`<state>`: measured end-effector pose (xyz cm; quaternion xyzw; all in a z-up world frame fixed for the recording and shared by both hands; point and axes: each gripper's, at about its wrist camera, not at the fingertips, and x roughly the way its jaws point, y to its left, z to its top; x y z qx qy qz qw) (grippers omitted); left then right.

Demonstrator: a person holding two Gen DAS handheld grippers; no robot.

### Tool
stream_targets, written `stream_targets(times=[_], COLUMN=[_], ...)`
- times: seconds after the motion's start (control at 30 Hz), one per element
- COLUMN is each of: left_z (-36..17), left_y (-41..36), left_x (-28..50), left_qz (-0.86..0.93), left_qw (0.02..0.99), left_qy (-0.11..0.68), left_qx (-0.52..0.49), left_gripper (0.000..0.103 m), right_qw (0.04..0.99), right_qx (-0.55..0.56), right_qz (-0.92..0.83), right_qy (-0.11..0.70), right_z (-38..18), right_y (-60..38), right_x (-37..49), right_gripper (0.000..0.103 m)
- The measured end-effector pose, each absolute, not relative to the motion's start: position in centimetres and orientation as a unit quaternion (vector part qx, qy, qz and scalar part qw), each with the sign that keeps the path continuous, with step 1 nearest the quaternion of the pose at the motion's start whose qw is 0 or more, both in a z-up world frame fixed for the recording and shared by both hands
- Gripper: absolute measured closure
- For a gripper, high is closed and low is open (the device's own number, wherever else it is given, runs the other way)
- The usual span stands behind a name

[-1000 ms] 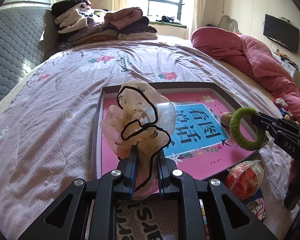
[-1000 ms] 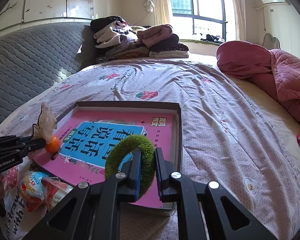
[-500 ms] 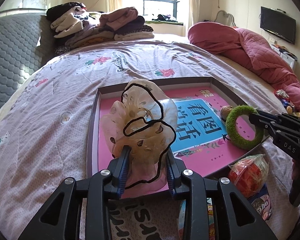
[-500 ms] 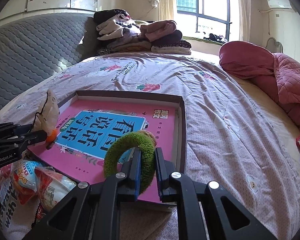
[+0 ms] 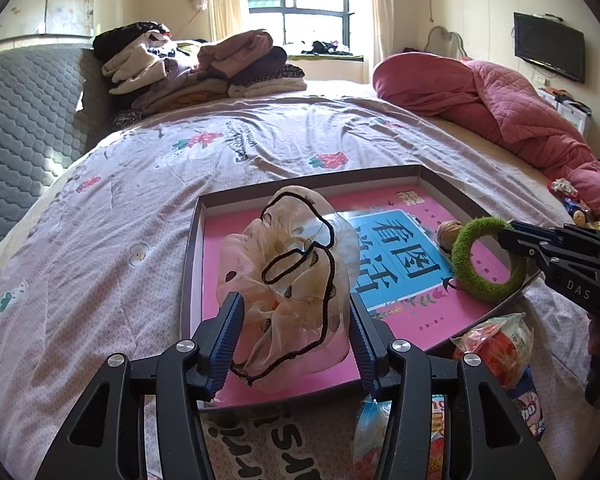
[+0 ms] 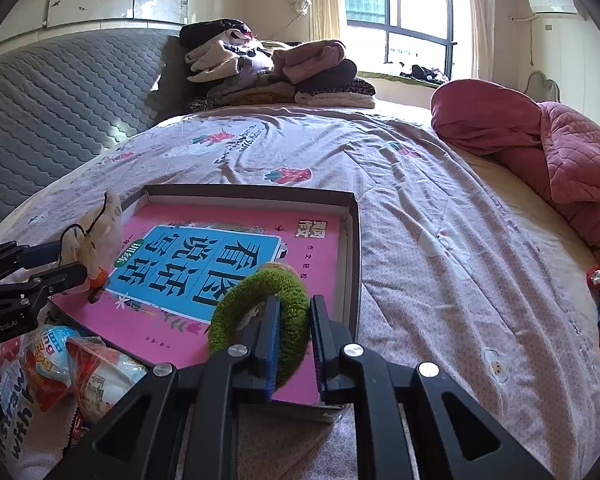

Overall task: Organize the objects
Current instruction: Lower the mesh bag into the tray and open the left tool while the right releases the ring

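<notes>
Left gripper [image 5: 296,336]: jaws have just been opening and now stand apart, lower centre of the left wrist view. Sheer peach organza scrunchie with black-corded edge [image 5: 292,280] sits between them, no longer pinched, slumping onto the pink-covered book with blue title panel [image 5: 400,264] inside the shallow grey cardboard box lid [image 5: 188,256]. Judged: scrunchie released into the lid, its placement done.

Right gripper [image 6: 292,344]: jaws together, clamped on the green crocheted ring [image 6: 260,308], lower centre of the right wrist view, over the lid's near right corner. Judged: ring next for setting down. Snack packets [image 6: 60,360] lie outside, lower left.
</notes>
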<state>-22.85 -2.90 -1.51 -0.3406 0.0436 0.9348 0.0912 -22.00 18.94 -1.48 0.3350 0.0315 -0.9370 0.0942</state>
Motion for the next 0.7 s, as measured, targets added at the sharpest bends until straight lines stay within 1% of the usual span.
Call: stream_targets(times=[0.07,0.3,0.37,0.47,0.7], left_z=[-1.3,-0.7,-0.4,0.0,0.8], left_y=[-3.0,-3.8,-4.0,-4.2,-4.4], left_x=[-22.8,-22.8,-22.8,-22.7,-22.3], left_qz=[0.936,0.94,0.941,0.943,0.945], left_qw=[0.091,0.086,0.086,0.083,0.085], left_qy=[0.042,0.021,0.016,0.012,0.005], left_qx=[-0.339,-0.331,-0.327,-0.322,-0.317], left_gripper=[0.045,0.044,0.043,0.039,0.038], right_qw=[0.094,0.089,0.088,0.089,0.09], right_qx=[0.334,0.333,0.33,0.328,0.324], right_qz=[-0.937,-0.938,-0.939,-0.94,-0.941], right_qy=[0.031,0.029,0.027,0.024,0.024], right_z=[-1.4,-1.3,-1.1,-0.8,-0.5], right_y=[19.0,19.0,19.2,19.2,19.2], right_x=[-21.9,-21.7,-21.7,-21.7,-21.5], right_gripper=[0.089,0.088,0.085,0.081,0.08])
